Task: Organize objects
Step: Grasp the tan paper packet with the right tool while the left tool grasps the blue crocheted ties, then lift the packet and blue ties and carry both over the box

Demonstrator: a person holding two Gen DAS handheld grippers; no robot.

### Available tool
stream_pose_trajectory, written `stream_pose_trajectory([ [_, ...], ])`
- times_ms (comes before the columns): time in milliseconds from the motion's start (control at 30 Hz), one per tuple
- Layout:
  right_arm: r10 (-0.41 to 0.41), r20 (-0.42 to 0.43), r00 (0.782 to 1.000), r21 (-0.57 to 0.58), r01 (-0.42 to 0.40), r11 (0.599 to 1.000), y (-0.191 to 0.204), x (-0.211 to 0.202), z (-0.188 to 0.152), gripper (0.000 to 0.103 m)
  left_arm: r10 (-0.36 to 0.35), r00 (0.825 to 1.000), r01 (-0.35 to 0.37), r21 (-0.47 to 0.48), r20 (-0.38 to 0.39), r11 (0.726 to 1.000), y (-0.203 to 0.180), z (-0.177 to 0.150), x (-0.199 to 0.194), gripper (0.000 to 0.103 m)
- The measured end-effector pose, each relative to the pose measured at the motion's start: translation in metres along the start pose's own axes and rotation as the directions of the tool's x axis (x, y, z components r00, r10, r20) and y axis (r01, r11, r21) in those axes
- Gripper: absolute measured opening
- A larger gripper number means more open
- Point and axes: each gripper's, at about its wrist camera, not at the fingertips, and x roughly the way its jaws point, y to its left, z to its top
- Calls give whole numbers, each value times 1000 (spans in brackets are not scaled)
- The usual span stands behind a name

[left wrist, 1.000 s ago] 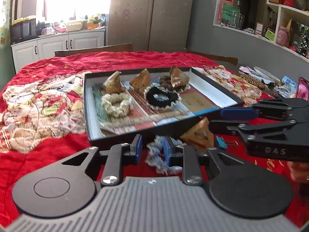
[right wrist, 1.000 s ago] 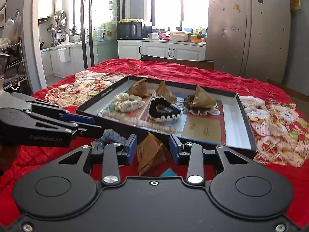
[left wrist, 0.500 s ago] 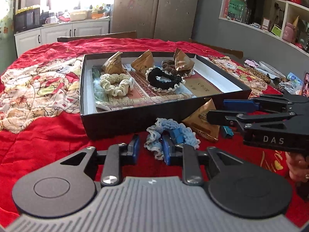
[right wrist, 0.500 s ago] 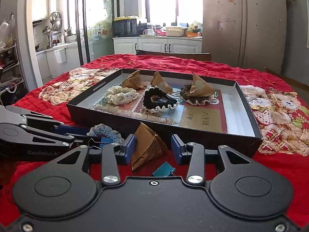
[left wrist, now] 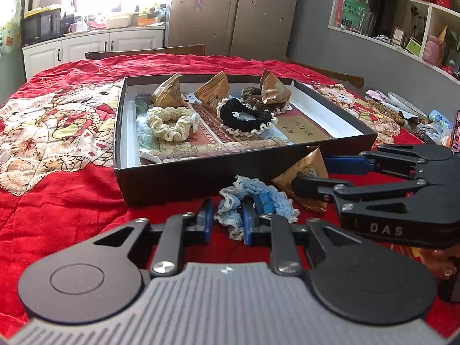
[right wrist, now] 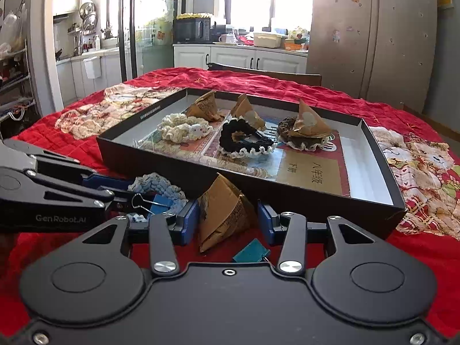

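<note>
A pale blue crocheted scrunchie point(left wrist: 230, 212) lies on the red cloth in front of a shallow black box point(left wrist: 201, 178). My left gripper point(left wrist: 227, 221) is closing, its pads pinching the scrunchie's near edge. A blue binder clip point(right wrist: 158, 204) rests on the scrunchie point(right wrist: 155, 182). My right gripper point(right wrist: 227, 224) straddles a brown paper pyramid packet point(right wrist: 224, 210); its jaws are opening, and slim gaps show on both sides. The box point(right wrist: 178, 169) holds a cream scrunchie point(left wrist: 169, 120), a black one point(left wrist: 244, 115), a brown one point(right wrist: 304, 141) and three more packets.
A teal clip point(right wrist: 251, 251) lies under the right gripper. Red quilted cloth with cartoon prints point(left wrist: 51, 123) covers the table. Small clutter point(left wrist: 402, 112) sits at the table's right edge. A hand point(left wrist: 442, 264) holds the right gripper. A chair back point(right wrist: 264, 72) stands behind.
My left jaws widened, one pad slipped into the scrunchie's ring, then they narrowed on its edge. The right jaws spread a little around the packet and sank slightly.
</note>
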Motion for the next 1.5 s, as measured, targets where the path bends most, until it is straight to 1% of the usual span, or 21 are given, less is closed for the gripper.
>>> stream_pose_trajectory([
  [67,-3,-3,1000,-10,3,1000,2,1,-1,41,0,1000,0,4,1,1000,-1,0,0,21],
  [133,-4,-1,1000,-12,4,1000,2,1,-1,38,-2,1000,2,10,2,1000,-3,0,1,18],
  [233,4,0,1000,-4,-4,1000,2,0,-2,36,3,1000,-3,24,10,1000,-6,-2,0,15],
  [333,8,6,1000,2,-8,1000,1,-1,-2,34,0,1000,0,15,18,1000,-5,-2,-1,13],
  [533,12,30,999,7,-12,1000,-1,-7,-3,31,-4,998,1,46,56,999,-9,-3,-11,13],
  [767,7,68,998,2,-7,1000,0,-14,-2,30,-21,994,13,70,109,997,-15,2,-28,13],
  [1133,13,85,996,-4,-13,1000,2,-24,-4,30,-47,990,36,81,134,996,-20,7,-44,13],
  [1500,26,98,995,-8,-25,1000,6,-38,-6,30,-53,988,39,96,146,995,-25,10,-54,13],
])
